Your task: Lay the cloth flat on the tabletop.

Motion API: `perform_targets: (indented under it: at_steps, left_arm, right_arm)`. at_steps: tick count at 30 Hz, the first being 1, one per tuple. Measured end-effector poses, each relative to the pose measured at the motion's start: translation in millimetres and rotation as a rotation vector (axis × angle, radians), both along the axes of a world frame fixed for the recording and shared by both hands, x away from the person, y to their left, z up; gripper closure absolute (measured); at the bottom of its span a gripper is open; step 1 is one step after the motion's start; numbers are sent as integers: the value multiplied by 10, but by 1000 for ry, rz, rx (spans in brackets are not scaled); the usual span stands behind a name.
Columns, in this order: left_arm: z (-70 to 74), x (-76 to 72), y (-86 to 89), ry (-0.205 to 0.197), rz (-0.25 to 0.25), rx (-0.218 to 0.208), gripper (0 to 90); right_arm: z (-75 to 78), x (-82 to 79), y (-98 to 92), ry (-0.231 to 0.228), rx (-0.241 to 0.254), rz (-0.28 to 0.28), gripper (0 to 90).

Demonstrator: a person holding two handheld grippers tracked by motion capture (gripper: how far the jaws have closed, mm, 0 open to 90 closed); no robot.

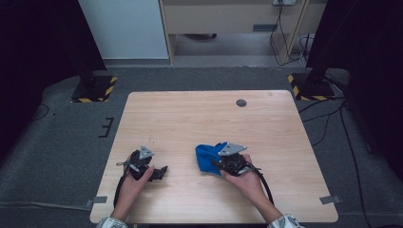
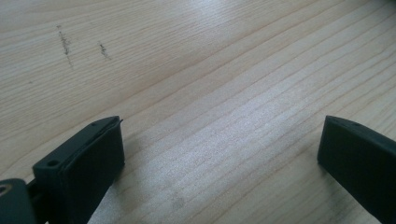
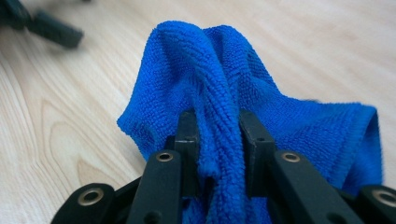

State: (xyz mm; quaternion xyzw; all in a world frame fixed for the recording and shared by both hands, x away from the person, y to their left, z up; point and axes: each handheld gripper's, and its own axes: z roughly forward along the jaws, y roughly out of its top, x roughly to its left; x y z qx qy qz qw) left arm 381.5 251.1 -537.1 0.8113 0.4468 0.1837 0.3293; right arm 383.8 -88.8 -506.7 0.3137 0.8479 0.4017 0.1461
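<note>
Pinching blue cloth (image 3: 219, 93), right tool (image 3: 218, 140); left tool (image 2: 219, 154) agape.

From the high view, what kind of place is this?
Likely a lab data-collection station: a bare wooden table on grey carpet, stand bases with hazard stripes at its far corners, cables across the floor, dark curtains at the sides.

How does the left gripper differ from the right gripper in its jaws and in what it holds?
The left gripper has its jaws wide apart with only bare table between them; the right gripper has its jaws close together, pinching a fold of the blue cloth. The left holds nothing; the right holds the cloth. Both are black, hand-held and low over the table.
</note>
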Motion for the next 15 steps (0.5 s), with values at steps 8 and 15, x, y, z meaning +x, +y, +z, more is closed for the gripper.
perform_targets:
  at_steps: [8,15]
  left_arm:
    - [0,5,-24,0,-2,1,0]
    - [6,-6,-97,-9,-16,1,23]
  right_arm:
    - [-172,1,133,22,-19,-4,693]
    - [-111,-36,116,12,-15,-6,388]
